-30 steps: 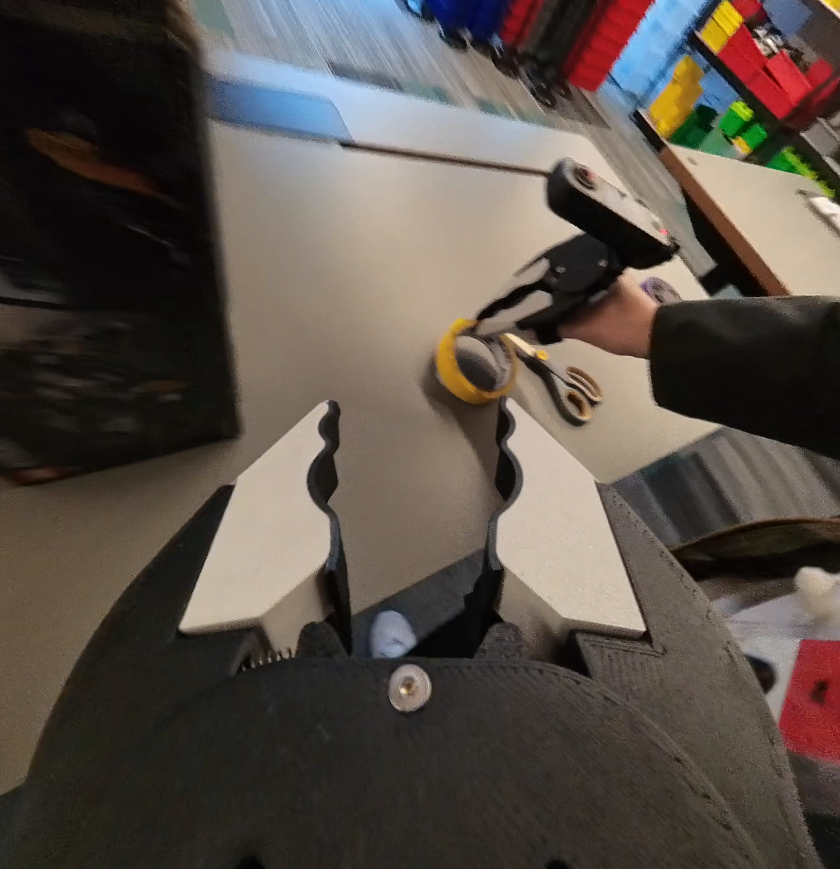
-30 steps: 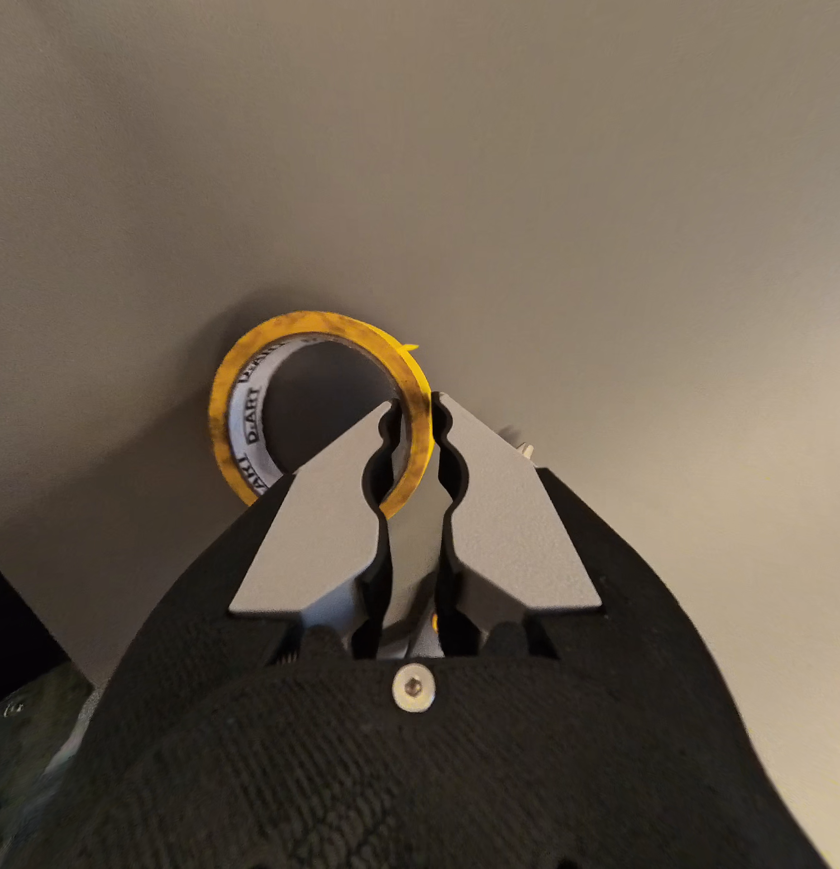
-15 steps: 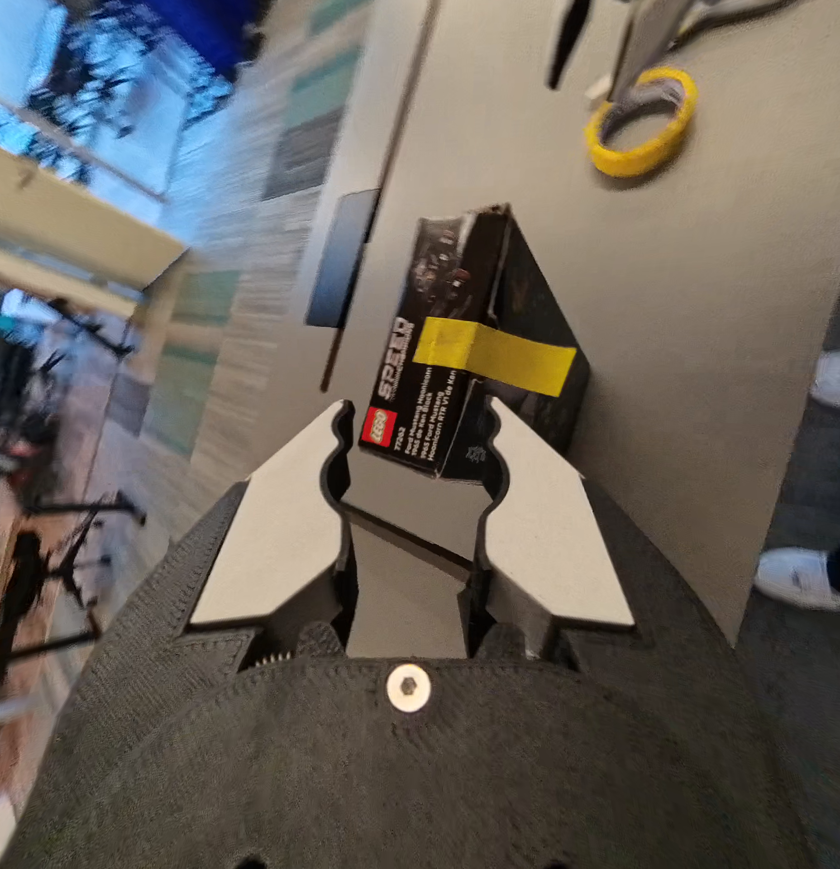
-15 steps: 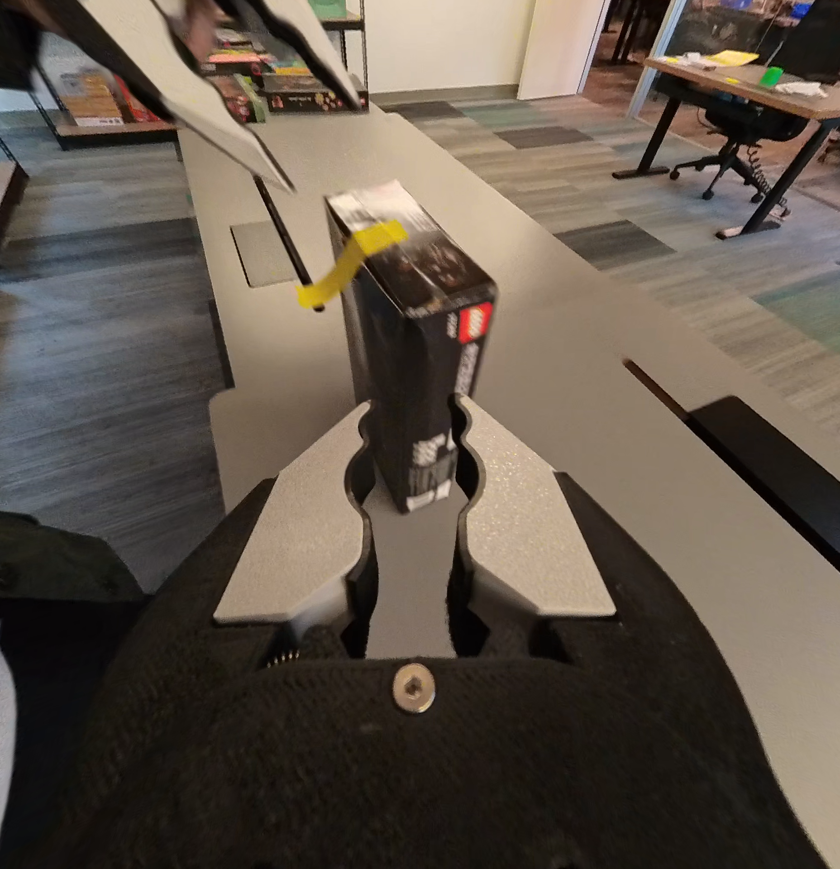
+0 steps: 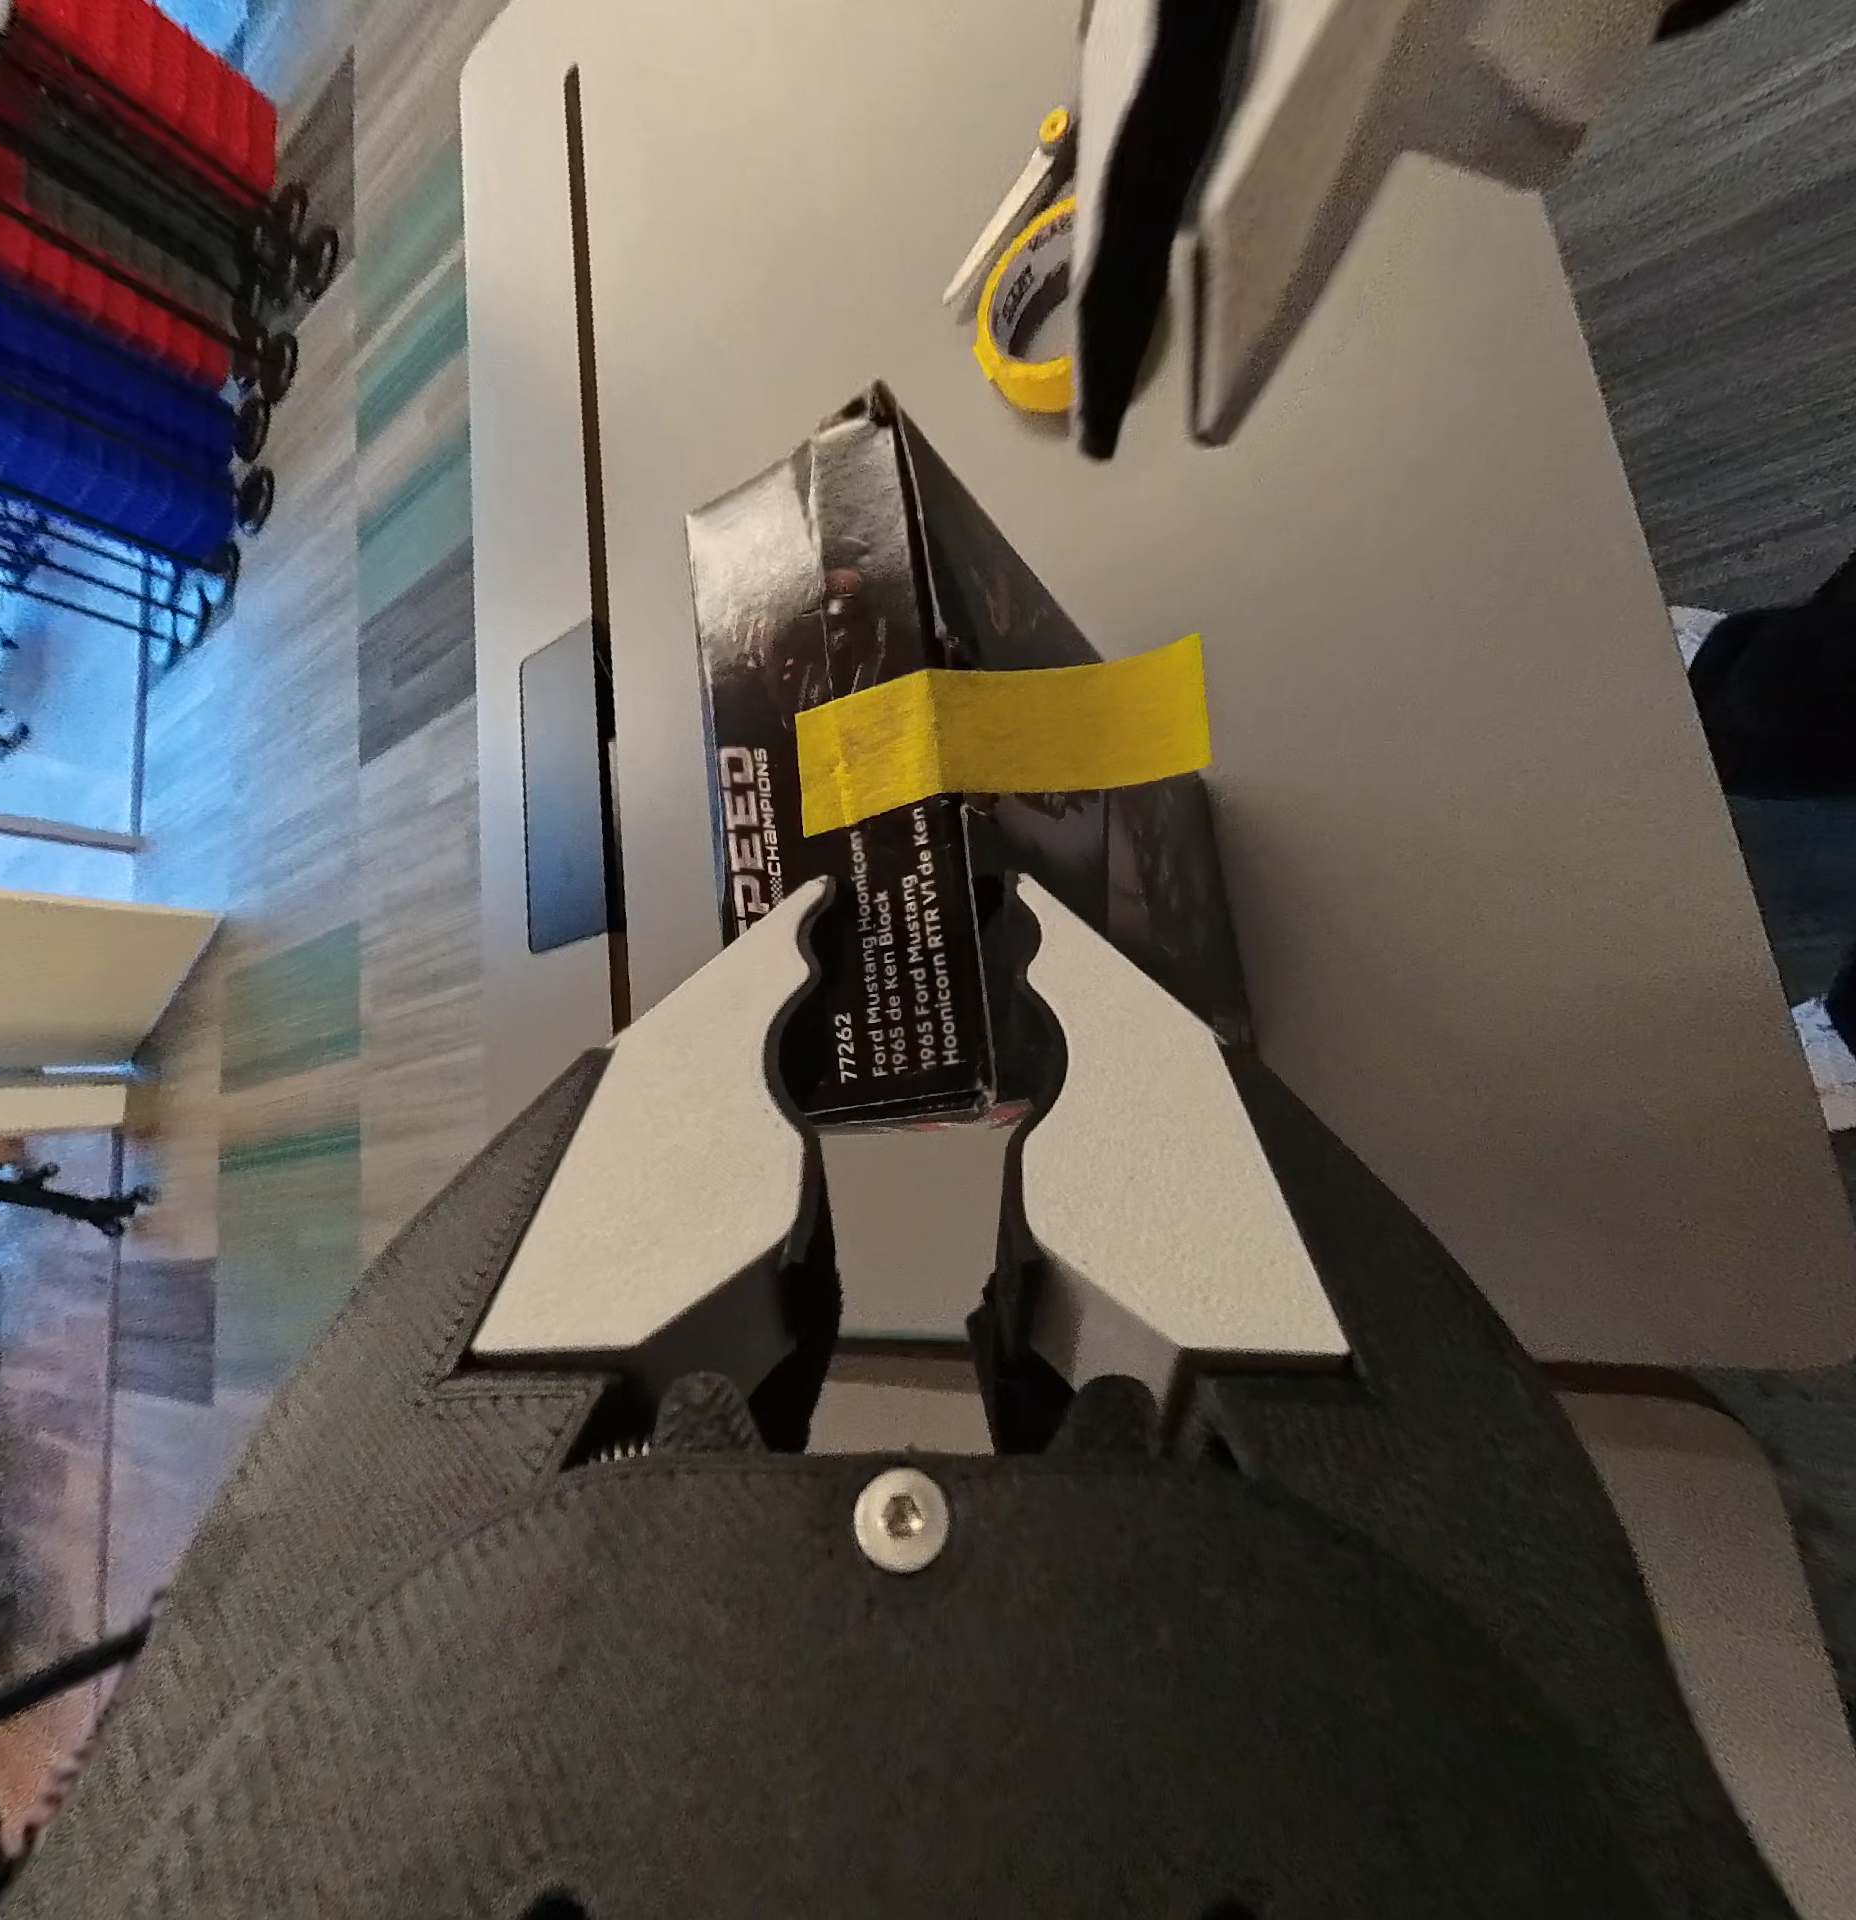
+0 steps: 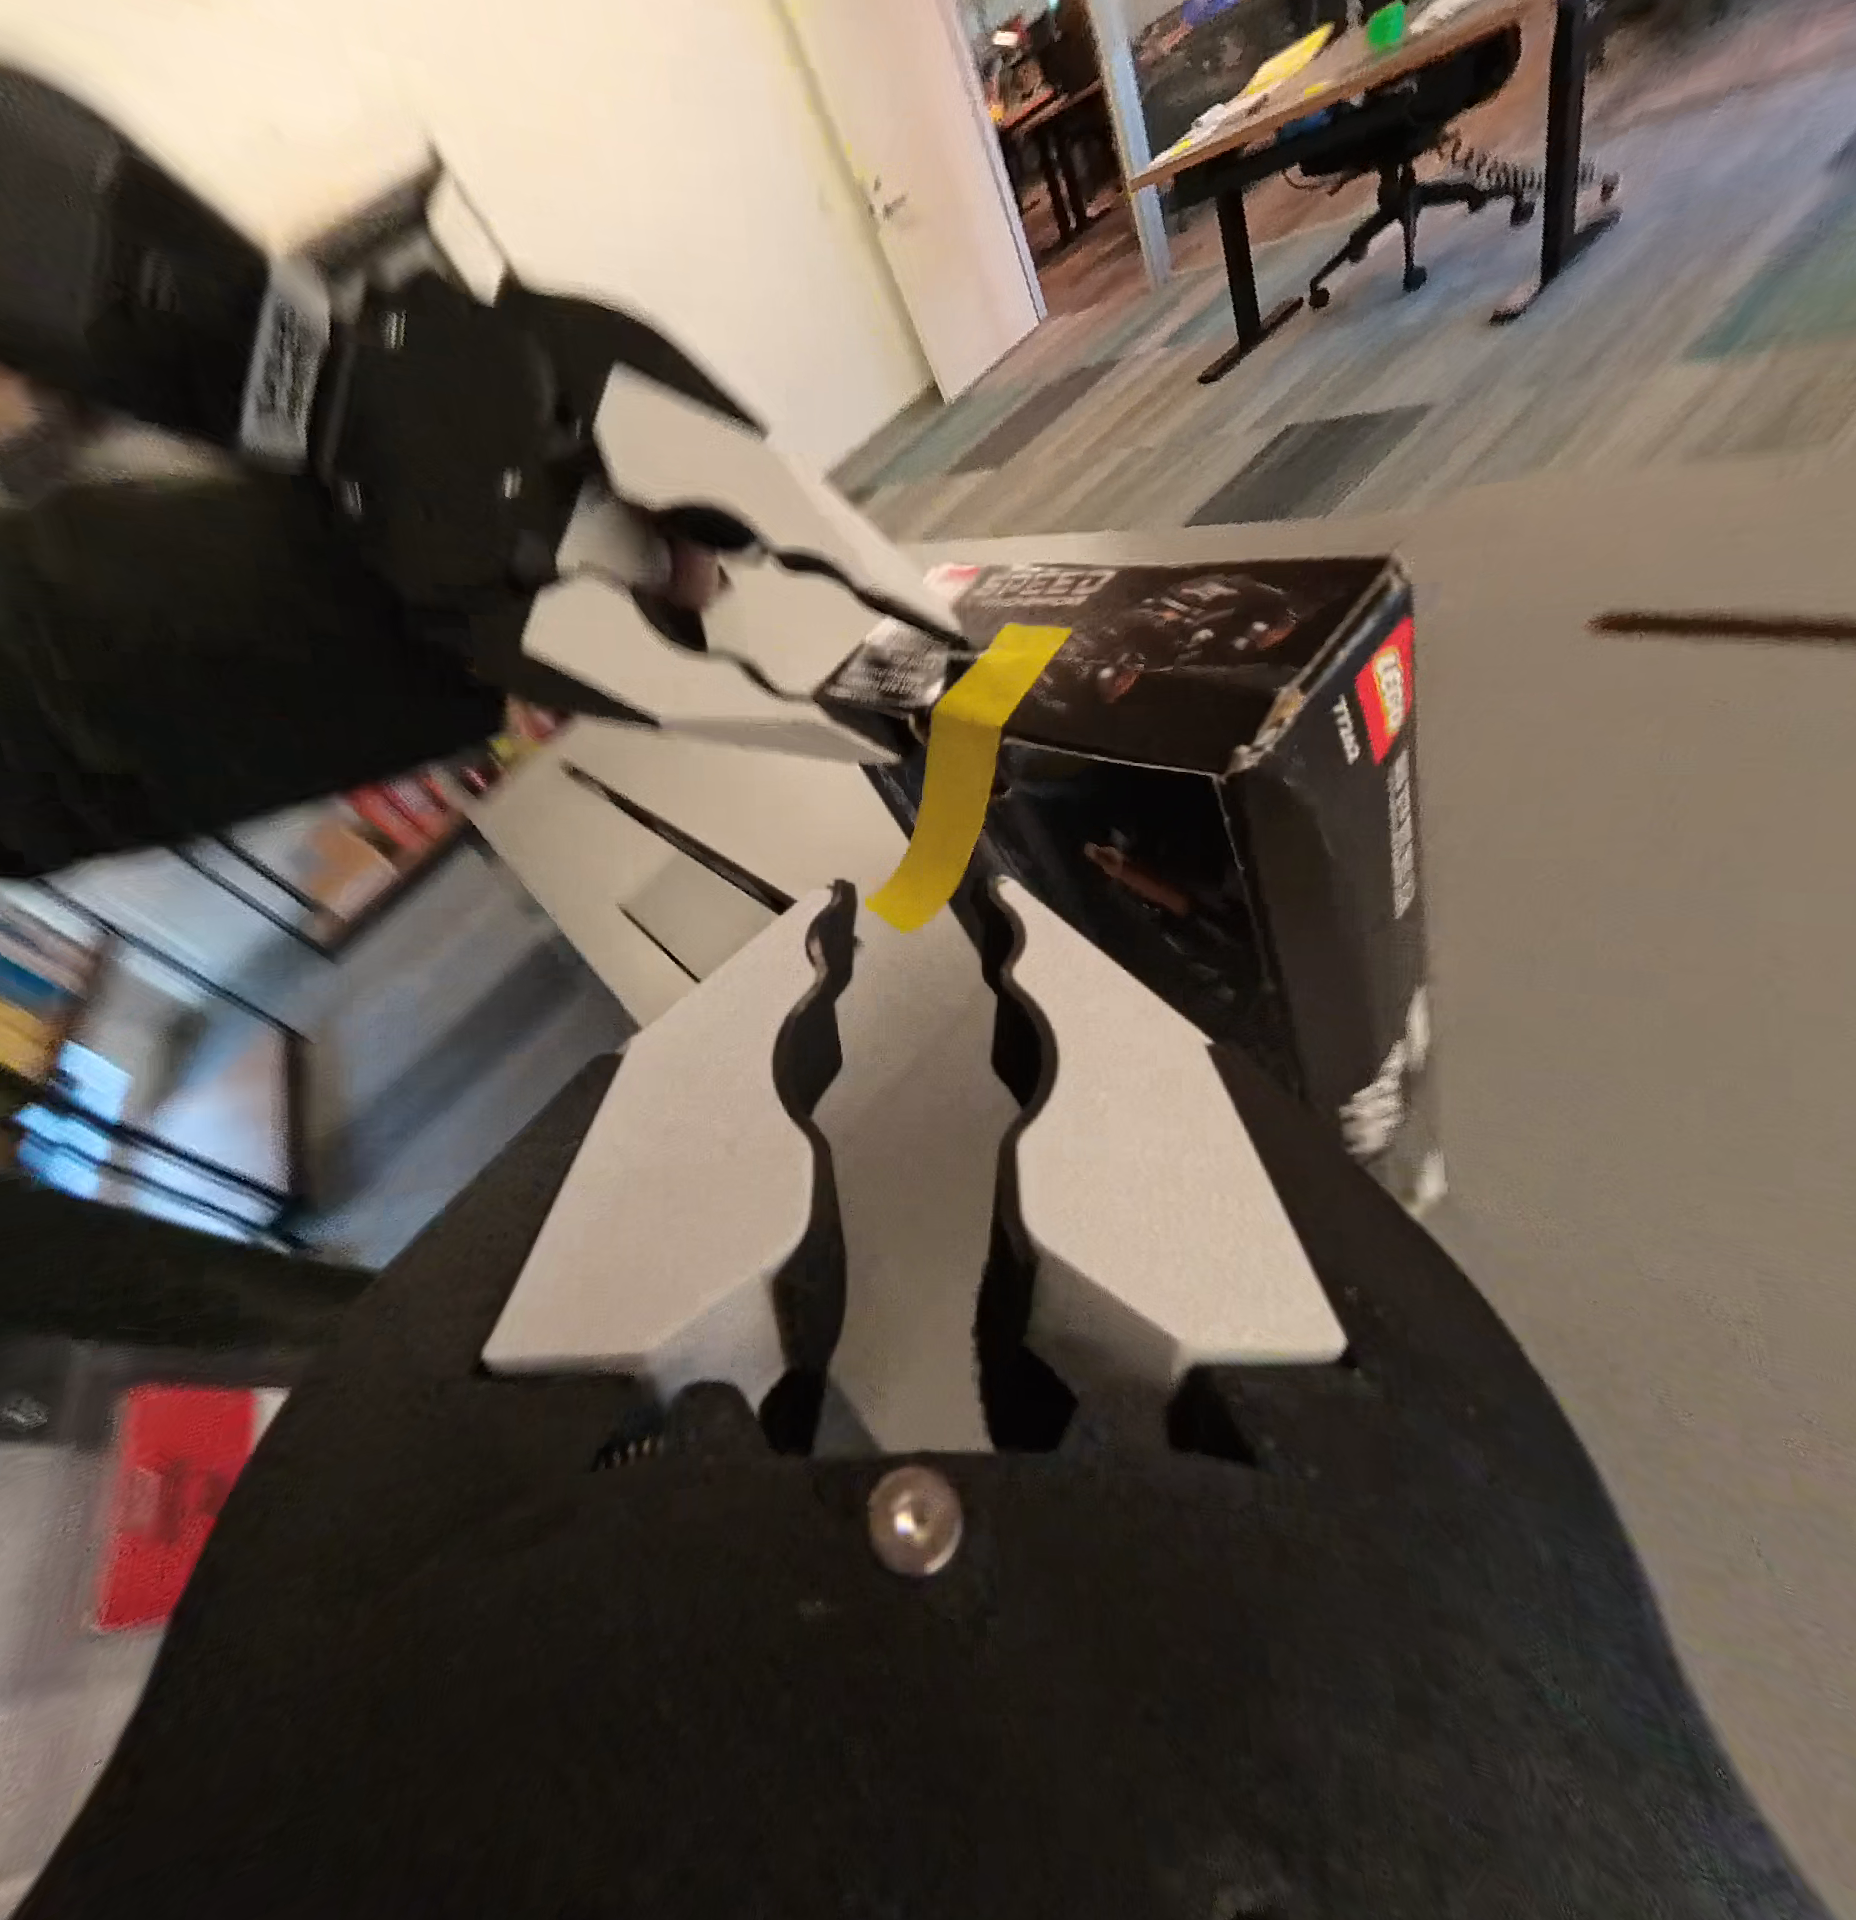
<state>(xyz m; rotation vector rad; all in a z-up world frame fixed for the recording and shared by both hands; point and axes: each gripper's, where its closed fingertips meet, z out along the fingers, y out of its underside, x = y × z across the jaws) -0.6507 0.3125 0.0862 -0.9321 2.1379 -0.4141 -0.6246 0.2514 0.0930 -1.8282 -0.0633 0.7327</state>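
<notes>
On the grey surface (image 5: 1423, 727) the black toy box (image 6: 1267, 748) now stands between both tools. The left hand-held gripper (image 5: 919, 894) has closed in, pinching its top end; the right hand-held gripper (image 6: 913, 899), spread and empty, has left the tape roll (image 5: 1023, 343) and approaches the yellow tape strip's (image 6: 960, 769) loose end.

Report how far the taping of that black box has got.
Done: one end of the yellow tape strip sticks to the black box top. In hand: left gripper straddles the box end; right gripper, open, sits at the strip's loose end. Left: that end hangs unstuck.
</notes>
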